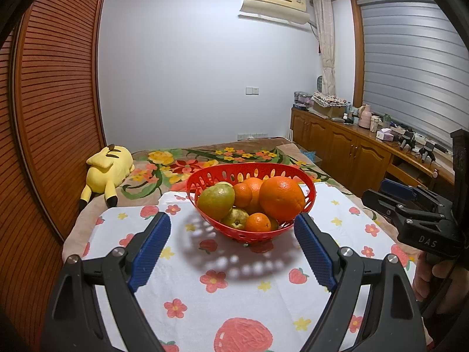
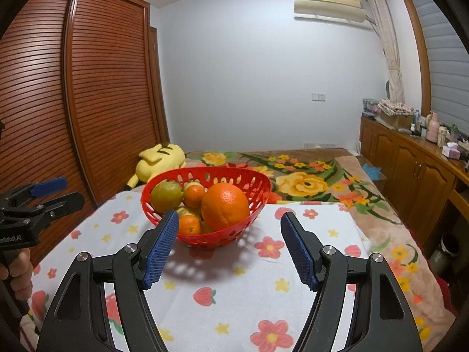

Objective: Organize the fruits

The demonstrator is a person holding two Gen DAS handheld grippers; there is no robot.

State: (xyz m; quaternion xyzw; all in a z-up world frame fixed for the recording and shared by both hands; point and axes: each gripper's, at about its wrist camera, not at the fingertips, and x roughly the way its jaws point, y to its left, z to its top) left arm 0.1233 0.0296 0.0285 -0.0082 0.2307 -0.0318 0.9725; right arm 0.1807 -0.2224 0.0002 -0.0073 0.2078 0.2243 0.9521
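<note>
your left gripper [image 1: 233,228] is spread wide with nothing between its blue pads, and your right gripper [image 2: 230,228] is spread too, also empty. the red basket [image 1: 202,177] sits on the flowered cloth [image 1: 187,290] just ahead of both, holding a big orange [image 1: 281,198], a green pear [image 1: 217,201] and small tangerines. a yellow plush toy [image 1: 108,168] lies on the bed behind.

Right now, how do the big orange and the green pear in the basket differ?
The big orange is round and bright orange; the green pear is egg-shaped and dull yellow-green. In the left wrist view the orange sits at the basket's right, the pear at its left. Both rest high in the red basket, untouched.
</note>
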